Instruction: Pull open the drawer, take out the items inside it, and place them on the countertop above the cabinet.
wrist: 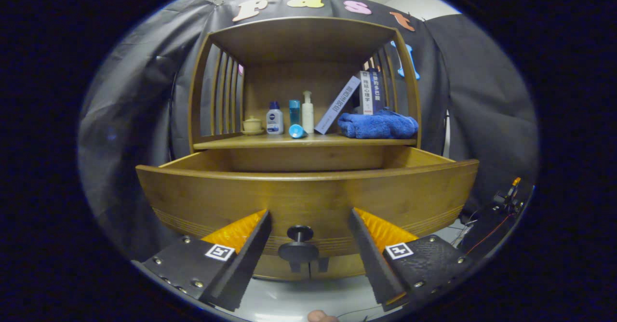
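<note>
Your gripper [308, 233] is spread wide, its fingers [250, 252] parted to either side of the drawer's dark knob [299, 245] and touching nothing. The knob sits between the fingers, on the front panel of the drawer [308, 196], which stands pulled out from the wooden cabinet [303, 37] just ahead of you. You cannot see the drawer's inside from here. Beyond it, on the countertop [270, 142], stand a small lidded cup [252, 124], bottles [274, 118], leaning books [337, 105] and a folded blue towel [378, 125].
</note>
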Demonstrator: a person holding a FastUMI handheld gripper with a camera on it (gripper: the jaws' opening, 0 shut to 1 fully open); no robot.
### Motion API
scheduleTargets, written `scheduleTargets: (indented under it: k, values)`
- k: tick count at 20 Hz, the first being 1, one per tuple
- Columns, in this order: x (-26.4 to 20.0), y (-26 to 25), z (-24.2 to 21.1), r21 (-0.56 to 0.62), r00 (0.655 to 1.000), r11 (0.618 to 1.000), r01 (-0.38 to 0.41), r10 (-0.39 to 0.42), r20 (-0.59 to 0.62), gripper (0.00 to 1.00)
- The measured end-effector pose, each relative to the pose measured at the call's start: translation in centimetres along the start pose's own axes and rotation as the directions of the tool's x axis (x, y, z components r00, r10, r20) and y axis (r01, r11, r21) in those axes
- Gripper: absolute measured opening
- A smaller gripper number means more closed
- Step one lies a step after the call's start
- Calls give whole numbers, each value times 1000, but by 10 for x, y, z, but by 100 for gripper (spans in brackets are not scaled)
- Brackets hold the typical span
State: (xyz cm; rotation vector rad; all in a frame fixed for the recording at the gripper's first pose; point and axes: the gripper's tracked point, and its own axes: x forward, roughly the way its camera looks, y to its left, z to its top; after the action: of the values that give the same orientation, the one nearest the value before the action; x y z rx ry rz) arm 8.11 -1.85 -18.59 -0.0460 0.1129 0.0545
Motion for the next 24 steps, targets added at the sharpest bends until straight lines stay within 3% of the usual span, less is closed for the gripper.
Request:
scheduleTargets:
  k: [4,14,20,24]
  values:
    - [-5,1,5,70,999,997,-27,24,43,98]
    - [22,1,7,74,993,997,-29,20,114,98]
    - [53,12,3,-97,987,995,-10,26,157,99]
    - [74,18,3,-47,985,999,-9,17,172,99]
